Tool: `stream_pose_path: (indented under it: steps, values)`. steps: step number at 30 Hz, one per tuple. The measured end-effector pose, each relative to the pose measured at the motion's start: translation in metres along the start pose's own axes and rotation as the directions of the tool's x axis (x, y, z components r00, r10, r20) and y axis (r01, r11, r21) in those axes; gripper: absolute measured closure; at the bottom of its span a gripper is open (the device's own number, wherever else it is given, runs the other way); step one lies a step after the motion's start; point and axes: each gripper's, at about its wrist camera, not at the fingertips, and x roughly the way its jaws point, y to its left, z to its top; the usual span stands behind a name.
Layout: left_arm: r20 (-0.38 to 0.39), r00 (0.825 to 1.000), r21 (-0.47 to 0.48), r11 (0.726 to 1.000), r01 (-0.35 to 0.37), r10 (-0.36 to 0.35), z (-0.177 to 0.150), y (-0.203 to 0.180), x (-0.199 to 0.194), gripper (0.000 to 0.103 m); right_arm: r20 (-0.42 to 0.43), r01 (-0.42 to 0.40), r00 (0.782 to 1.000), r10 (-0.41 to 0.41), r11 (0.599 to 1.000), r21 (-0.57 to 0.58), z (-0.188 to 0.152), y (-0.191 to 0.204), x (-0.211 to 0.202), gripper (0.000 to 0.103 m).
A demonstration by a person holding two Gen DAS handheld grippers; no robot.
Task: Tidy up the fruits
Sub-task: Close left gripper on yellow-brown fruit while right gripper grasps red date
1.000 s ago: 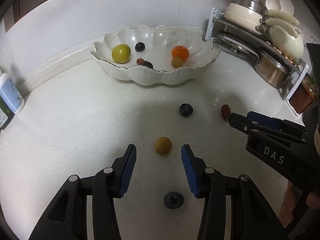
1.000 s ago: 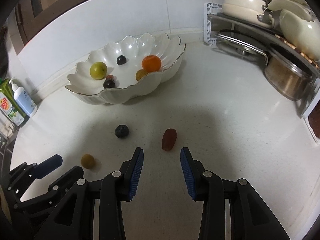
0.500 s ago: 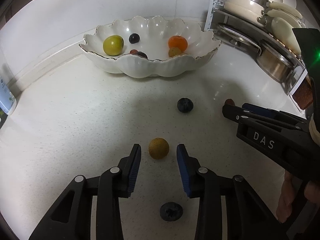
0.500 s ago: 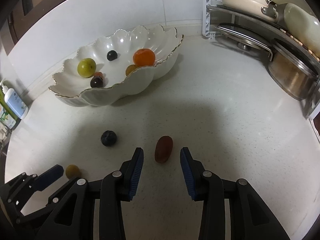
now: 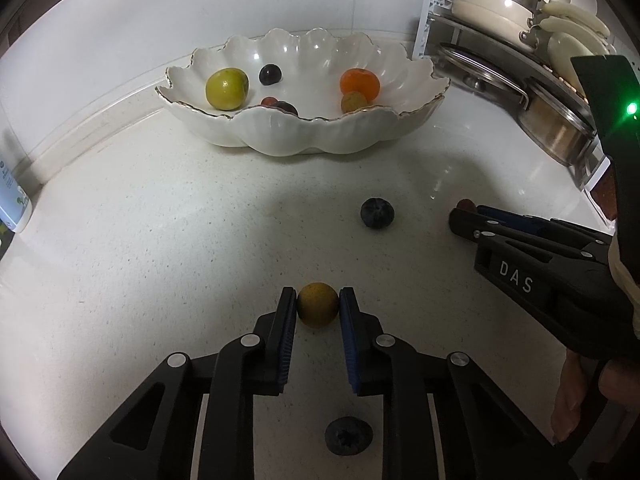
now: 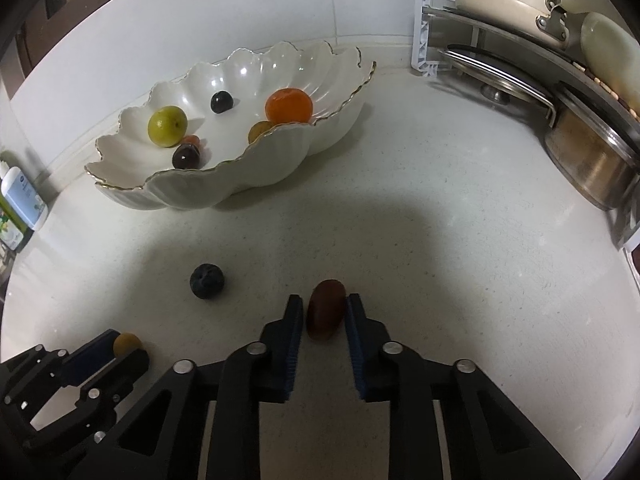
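Note:
My left gripper [image 5: 318,306] is shut on a small yellow-brown fruit [image 5: 317,310] that rests on the counter. My right gripper [image 6: 325,308] is shut on a dark red oval fruit [image 6: 326,314], also on the counter. A scalloped white bowl [image 5: 280,136] at the back holds a green-yellow fruit [image 5: 227,89], an orange [image 5: 359,82], and several small dark and brown fruits. One blueberry [image 5: 377,213] lies between the grippers and another blueberry [image 5: 347,436] lies under my left gripper. The right gripper also shows in the left wrist view [image 5: 460,216].
A dish rack [image 6: 520,52] with pots, lids and pans stands at the back right. Bottles [image 6: 22,204] stand at the left edge against the white wall. The bowl also shows in the right wrist view [image 6: 224,184].
Both grippers moved forward and closed: the left jaws closed onto the yellow-brown fruit, the right jaws closed onto the dark red fruit.

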Motion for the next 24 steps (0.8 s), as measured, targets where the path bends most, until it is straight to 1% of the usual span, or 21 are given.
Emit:
stream_pose_path:
  steps: [9,17,24]
  values:
    - [0.003,1.0,-0.015,1.0,0.025,-0.025,0.003,0.002,-0.004,0.081,0.007,-0.024,1.0,0.024,1.0,0.017,-0.004,-0.002,-0.009,0.084]
    - [0.032,0.999,-0.012,0.999,0.03,-0.029,0.005,0.004,-0.018,0.081,0.023,-0.037,0.999,0.036,0.999,0.021,-0.009,0.002,-0.024,0.084]
    - [0.065,0.997,-0.019,0.999,0.038,-0.036,0.009,0.008,-0.034,0.081,0.055,-0.043,0.998,0.042,0.999,0.02,-0.009,0.005,-0.043,0.084]
